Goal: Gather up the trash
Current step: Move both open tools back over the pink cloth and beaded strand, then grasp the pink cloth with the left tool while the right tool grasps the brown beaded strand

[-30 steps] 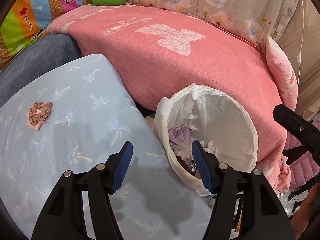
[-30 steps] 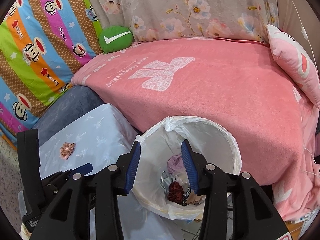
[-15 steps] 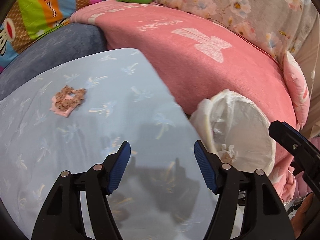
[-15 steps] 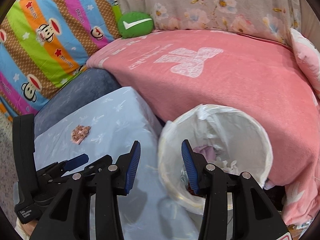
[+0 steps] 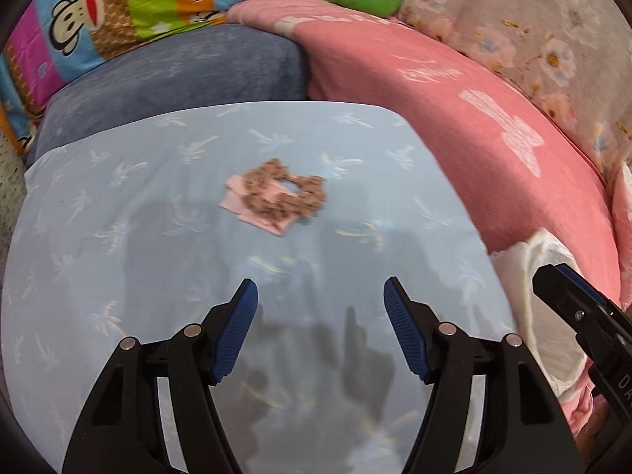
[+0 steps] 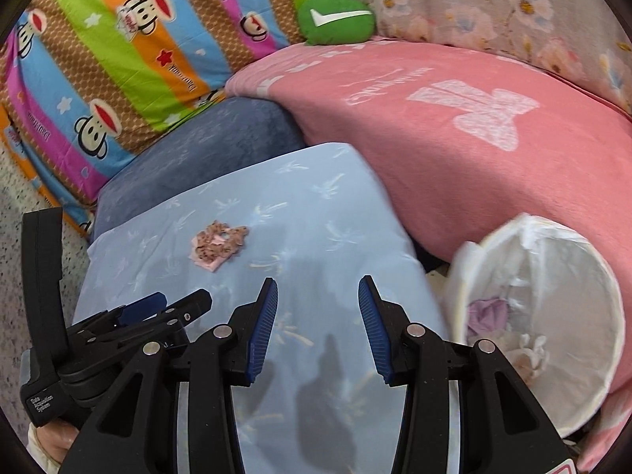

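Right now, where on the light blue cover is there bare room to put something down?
Most of the light blue cover is bare. The one thing on it is the brown and pink scrap, towards the far left. The near half, under both open grippers, is free, as is the strip along the pink blanket. The lined bin crowds the right edge.

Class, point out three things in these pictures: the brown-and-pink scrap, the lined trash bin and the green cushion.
brown-and-pink scrap (image 5: 276, 197), left wrist view, its brown middle.
lined trash bin (image 6: 568, 316), right wrist view, inner white liner wall.
green cushion (image 6: 335, 19), right wrist view, centre of its face.
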Demonstrator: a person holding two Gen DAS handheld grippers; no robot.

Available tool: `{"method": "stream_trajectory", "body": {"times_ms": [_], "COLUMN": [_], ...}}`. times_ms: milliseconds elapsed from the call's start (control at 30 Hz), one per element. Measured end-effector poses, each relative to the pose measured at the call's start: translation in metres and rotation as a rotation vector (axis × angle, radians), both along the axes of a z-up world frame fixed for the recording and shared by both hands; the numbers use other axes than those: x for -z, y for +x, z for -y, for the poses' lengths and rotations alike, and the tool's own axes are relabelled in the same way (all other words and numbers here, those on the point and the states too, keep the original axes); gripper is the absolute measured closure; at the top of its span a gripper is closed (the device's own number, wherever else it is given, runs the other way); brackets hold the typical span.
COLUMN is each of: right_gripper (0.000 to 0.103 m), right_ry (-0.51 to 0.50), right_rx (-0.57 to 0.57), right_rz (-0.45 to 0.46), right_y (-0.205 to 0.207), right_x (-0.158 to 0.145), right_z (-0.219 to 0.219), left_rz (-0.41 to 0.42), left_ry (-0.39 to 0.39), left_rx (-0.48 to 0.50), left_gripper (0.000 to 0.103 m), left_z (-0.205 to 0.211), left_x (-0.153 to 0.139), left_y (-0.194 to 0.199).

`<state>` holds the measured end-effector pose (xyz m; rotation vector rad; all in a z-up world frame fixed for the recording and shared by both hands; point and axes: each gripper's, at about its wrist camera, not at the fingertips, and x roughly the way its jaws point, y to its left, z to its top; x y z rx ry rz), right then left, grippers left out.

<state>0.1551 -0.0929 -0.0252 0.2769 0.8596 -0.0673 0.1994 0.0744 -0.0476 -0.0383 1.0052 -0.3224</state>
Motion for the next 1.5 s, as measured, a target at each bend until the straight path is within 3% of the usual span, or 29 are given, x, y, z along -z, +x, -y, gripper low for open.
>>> {"method": "stream_trajectory", "body": {"times_ms": [367,800,933,1033,1100,1200,1500], "right_gripper": [0.06,0.06,0.06,0.067,0.083,0.089,0.093], "right_ry": [-0.002,0.005,0.006,0.005,0.003,0.005,0.0], "right_rx": [-0.113,-0.125,-0.128,-0.129,-0.129,-0.119,-0.043], "right_rz": [-0.046,-0.095,-0.127,-0.145,-0.161,-0.162,-0.118], "right_y": [0.085,0.15,0.158,0.158,0.157,0.152,0.118], "right_x": [0.031,0.065,0.078,0.087,0.093,0.095,0.078], "right_z": [-0.06,-0.082,-0.084,-0.083,-0.082,-0.077,-0.047], "left_rz": [-0.018,-0.026,-0.029,-0.031,-0.034,-0.036,-0.05], "left_ry": [0.007,-0.001,-0.002,0.0,-0.003,-0.006,-0.019], "left_rx": [-0.113,-0.162,-0.162,-0.157,-0.155,-0.146,-0.086], "left_gripper": [0.039,0.034,0.031,0.031,0.031,0.031,0.031], "left_z": [-0.053,-0.072,-0.072,-0.071,-0.07,-0.066,-0.035], "left_x": [0.013,0.021,0.023,0.025,0.026,0.027,0.035], "left_y": [0.044,0.078,0.083,0.085,0.087,0.087,0.091]}}
